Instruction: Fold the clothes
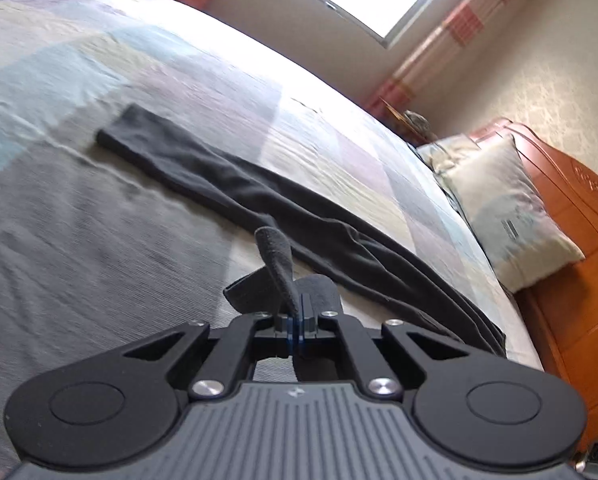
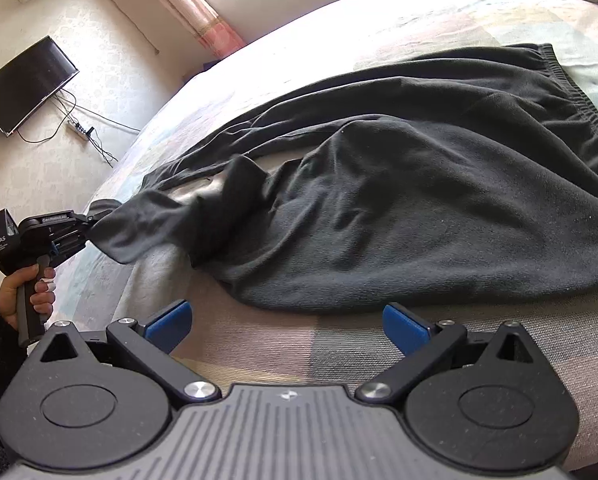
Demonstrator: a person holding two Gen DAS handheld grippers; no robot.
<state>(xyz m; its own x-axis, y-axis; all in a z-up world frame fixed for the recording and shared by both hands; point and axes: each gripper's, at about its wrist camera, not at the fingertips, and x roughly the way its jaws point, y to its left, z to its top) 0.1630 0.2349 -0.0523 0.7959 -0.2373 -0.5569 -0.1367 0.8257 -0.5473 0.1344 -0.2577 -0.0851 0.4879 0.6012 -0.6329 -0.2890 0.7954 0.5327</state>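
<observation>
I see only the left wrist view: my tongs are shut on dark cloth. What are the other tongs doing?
Observer: The right tongs are open, holding nothing, near the edge of the dark trousers.
Operator: Is the waistband visible to you?
Observer: Yes, the elastic waistband lies flat on the bed, at the far right.
Operator: Which part do I hold?
Observer: Your left tongs grip one leg end, lifted off the bed and pulled toward the bed edge.

Dark trousers (image 2: 439, 208) sprawl on the bed (image 2: 339, 344); the left gripper (image 2: 89, 226) apparently pinches one leg end.
</observation>
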